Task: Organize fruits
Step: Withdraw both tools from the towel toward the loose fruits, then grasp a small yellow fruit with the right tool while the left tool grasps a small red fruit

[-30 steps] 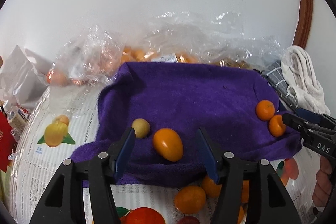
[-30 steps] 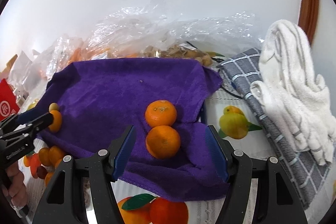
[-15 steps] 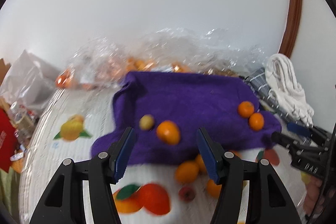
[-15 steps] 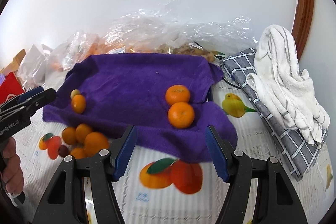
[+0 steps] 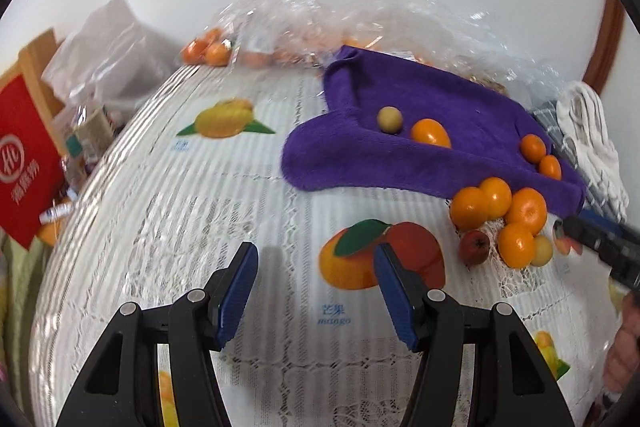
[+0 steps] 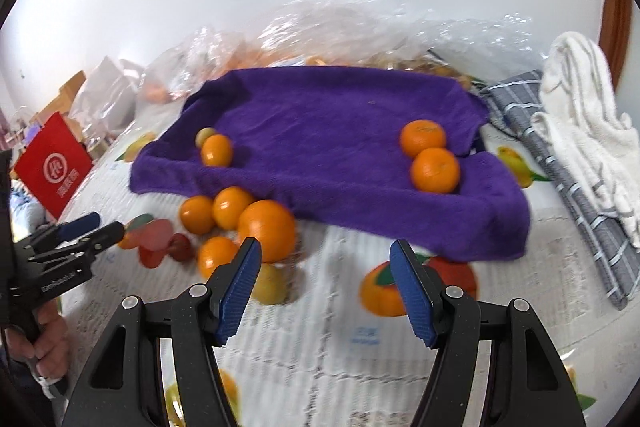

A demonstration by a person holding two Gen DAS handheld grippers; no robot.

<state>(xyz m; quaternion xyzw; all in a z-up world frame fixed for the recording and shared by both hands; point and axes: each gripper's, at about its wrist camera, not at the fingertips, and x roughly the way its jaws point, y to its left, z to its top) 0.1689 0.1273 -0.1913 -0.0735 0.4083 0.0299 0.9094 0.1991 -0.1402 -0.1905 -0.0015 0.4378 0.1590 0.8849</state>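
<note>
A purple towel [image 5: 460, 131] [image 6: 340, 131] lies on the fruit-print tablecloth. On it sit a pale green fruit [image 5: 389, 119], an orange fruit [image 5: 431, 133] and two mandarins [image 6: 434, 169] at its right end. Several oranges [image 5: 496, 211] [image 6: 248, 219] and a small red fruit [image 5: 474, 245] are piled on the cloth in front of the towel. My left gripper [image 5: 316, 263] is open and empty over bare tablecloth. My right gripper [image 6: 326, 259] is open and empty, just right of the pile.
Clear plastic bags [image 6: 360, 31] with more fruit lie behind the towel. A grey checked cloth [image 6: 560, 163] and a white towel [image 6: 588, 115] are at the right. A red packet [image 5: 24, 155] and clutter are at the left.
Both grippers pulled back from the towel toward the near side. The left one swung left over bare cloth. The pile of oranges came into the right view. Both stayed open.
</note>
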